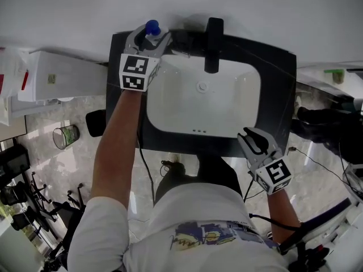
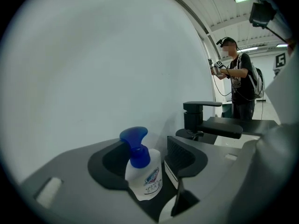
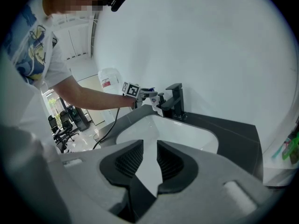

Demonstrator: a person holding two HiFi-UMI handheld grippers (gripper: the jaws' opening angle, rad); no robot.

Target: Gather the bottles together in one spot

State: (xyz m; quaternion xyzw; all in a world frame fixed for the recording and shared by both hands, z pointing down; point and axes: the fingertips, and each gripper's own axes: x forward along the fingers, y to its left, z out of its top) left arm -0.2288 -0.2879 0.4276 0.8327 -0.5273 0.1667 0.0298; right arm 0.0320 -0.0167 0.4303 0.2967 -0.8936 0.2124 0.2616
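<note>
A small white bottle with a blue pump top [image 1: 152, 27] [image 2: 145, 176] stands at the back left corner of the black counter [image 1: 278, 84], close to the wall. My left gripper [image 1: 150, 37] [image 2: 149, 158] is around it, jaws open, with a slim gap between the bottle and the right pad [image 2: 180, 155]. In the right gripper view the left gripper [image 3: 148, 95] shows beside the black faucet [image 3: 174, 101]. My right gripper [image 1: 251, 136] [image 3: 149, 158] hovers over the counter's front right edge, open and empty.
The white basin [image 1: 170, 101] fills the counter's middle, with the faucet [image 1: 212, 44] behind it. A white box [image 1: 57, 75] stands to the left, and a glass cup [image 1: 65, 136] sits on the floor. Green items [image 1: 334, 75] lie to the right. Another person [image 2: 238, 83] stands far off.
</note>
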